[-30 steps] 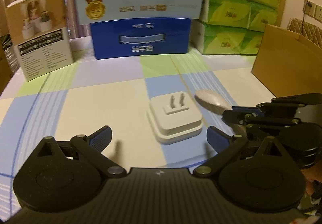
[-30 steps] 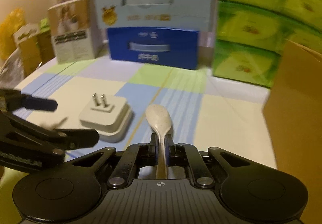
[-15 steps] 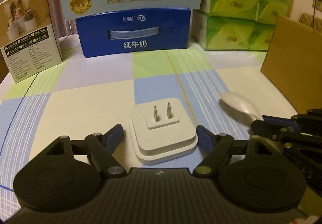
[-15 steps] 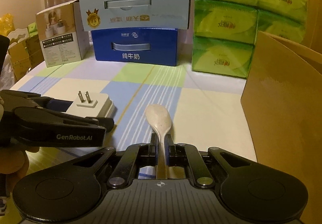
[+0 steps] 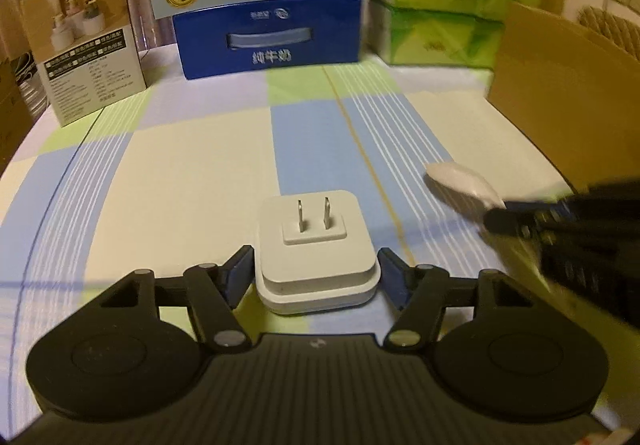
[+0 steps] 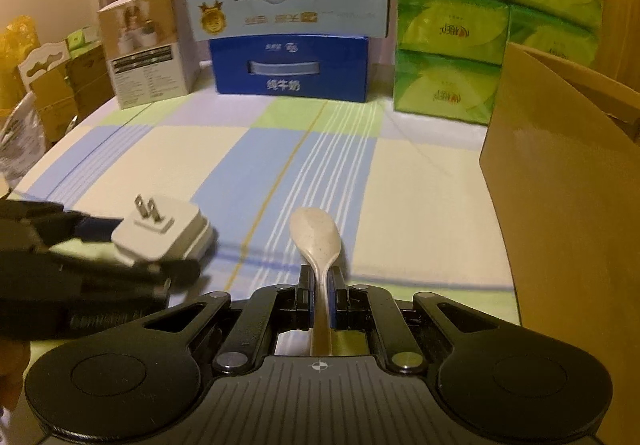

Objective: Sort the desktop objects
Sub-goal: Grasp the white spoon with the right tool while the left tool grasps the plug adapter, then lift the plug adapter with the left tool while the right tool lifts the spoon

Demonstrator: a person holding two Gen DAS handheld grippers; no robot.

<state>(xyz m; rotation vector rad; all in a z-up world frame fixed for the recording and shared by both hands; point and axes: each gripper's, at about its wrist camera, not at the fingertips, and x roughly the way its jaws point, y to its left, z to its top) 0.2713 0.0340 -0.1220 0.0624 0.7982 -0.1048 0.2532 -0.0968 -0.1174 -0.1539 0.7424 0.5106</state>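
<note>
Your right gripper is closed on the handle of the pale spoon, bowl pointing forward at lower centre of the right wrist view. A grip on the narrow handle keeps the bowl clear of the fingers and leaves the spoon ready to be released into a container.

Your left gripper stands partly open, one finger just beside each flank of the white plug adapter. Whether the pads already touch it cannot be told. The adapter lies prongs-up at lower centre of the left wrist view, so its flat sides face the fingers: the stable faces to clamp.

The brown cardboard box fills the right edge of the frame and is probably the destination. Its near wall stands between the spoon and the opening; lift over it.

Across the top of the frame stand the blue milk carton, the green tissue packs and a small product box, well apart from both grippers. The checked tabletop between them is open.
</note>
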